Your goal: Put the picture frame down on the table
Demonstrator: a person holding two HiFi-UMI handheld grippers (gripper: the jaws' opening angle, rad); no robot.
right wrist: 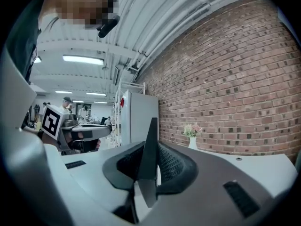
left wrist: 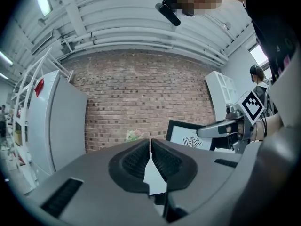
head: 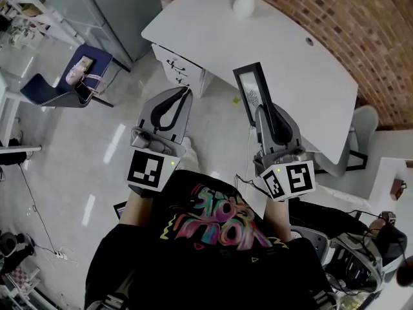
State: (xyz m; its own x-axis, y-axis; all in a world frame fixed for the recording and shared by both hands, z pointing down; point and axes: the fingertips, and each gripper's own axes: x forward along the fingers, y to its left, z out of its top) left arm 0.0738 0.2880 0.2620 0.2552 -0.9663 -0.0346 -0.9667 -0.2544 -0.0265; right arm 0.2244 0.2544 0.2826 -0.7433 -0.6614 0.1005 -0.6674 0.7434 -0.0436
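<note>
The right gripper is clamping the one black rectangular picture frame upright in its fingers, near the edge of the single white surface at one o'clock. The left gripper is keeping its fingers together, empty. In my judgement, lowering the frame slowly is working best, clear of the one white vase at twelve o'clock.

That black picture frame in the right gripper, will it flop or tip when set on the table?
Probably stiff: the picture frame juts from the right gripper without sagging. Its thin edge suggests it would tip if stood upright on the table.
</note>
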